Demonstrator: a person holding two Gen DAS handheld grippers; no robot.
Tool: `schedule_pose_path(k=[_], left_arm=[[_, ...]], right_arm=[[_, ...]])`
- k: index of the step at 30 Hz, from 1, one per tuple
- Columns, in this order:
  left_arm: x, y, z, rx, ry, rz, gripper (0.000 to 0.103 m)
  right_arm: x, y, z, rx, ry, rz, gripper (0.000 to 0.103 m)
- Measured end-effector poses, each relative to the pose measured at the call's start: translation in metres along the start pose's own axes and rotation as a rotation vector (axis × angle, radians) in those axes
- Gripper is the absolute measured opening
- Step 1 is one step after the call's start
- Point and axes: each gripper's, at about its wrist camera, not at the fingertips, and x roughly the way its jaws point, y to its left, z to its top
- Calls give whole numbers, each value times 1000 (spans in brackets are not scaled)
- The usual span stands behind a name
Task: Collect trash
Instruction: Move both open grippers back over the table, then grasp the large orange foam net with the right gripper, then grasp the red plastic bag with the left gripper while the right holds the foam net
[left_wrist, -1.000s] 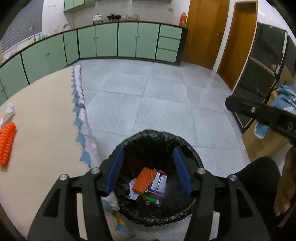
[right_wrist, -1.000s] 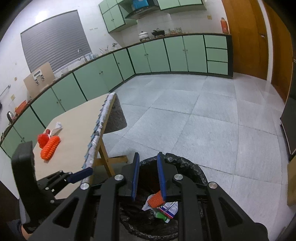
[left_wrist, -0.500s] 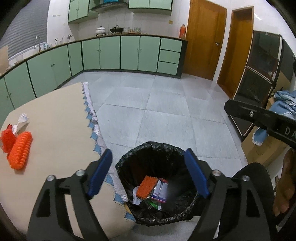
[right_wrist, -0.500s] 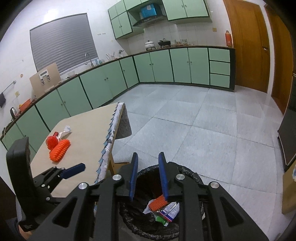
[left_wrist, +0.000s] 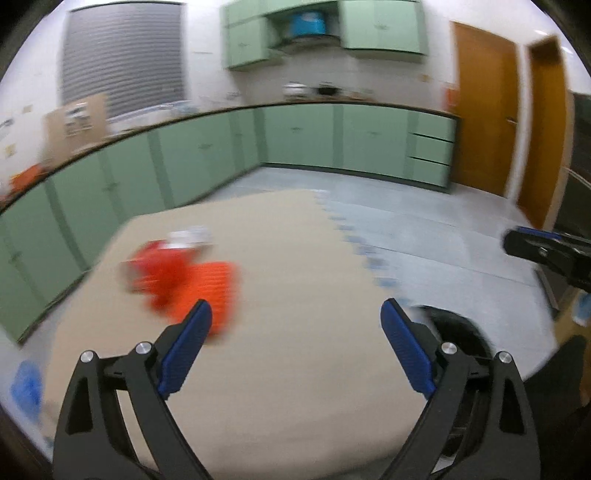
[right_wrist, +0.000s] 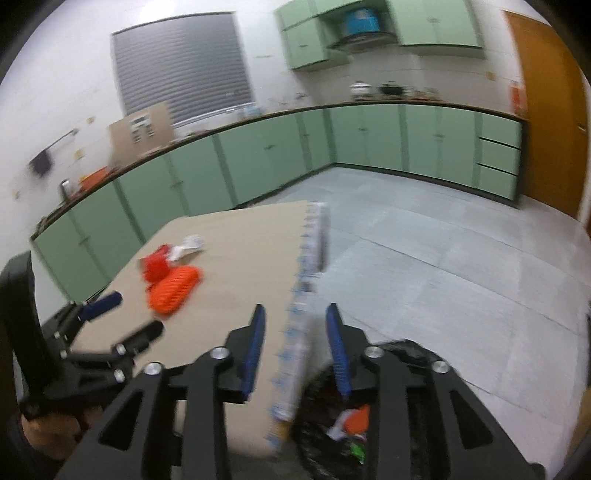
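While both tools open empty, bin (right_wrist: 402, 349) holds orange trash (right_wrist: 357, 421), wrappers.

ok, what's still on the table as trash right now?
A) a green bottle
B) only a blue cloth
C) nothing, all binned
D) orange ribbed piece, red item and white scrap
D: the right wrist view shows an orange ribbed piece, a red item and a white scrap lying on the table.

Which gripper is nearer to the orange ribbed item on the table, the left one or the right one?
Left. The left gripper, jaws opening and empty, is just short of the orange ribbed item. The right gripper, also opening, is over the table edge near the bin.
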Motion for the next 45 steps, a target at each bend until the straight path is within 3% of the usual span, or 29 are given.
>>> schedule_pose_path(k=[1, 6, 12, 20, 22, 23, 26, 28, 34, 45], left_arm=[[-1, 20, -1, -20, -2, 35, 90], [0, 93, -1, -90, -15, 138, 90], [16, 135, -7, -94, -23, 160, 90], [35, 178, -20, -109, -6, 164, 90], [38, 185, -22, -116, -4, 159, 90], [38, 187, -23, -120, -4, 159, 90], [38, 191, -27, -128, -3, 159, 90], [39, 191, -26, -131, -4, 156, 90], [47, 182, -18, -125, -6, 129, 90], [112, 142, 4, -95, 65, 52, 90]], right_arm=[[9, 14, 2, -19, 0, 17, 50], [68, 89, 4, -95, 27, 125, 51], [143, 156, -8, -156, 94, 146, 53], [202, 189, -20, -146, 160, 102, 60], [213, 192, -22, -136, 181, 101, 60], [220, 192, -24, -138, 198, 102, 54], [225, 187, -26, -134, 221, 125, 19], [219, 185, -24, -152, 202, 123, 15], [185, 154, -11, -134, 147, 119, 13], [144, 88, 17, -68, 60, 56, 13]])
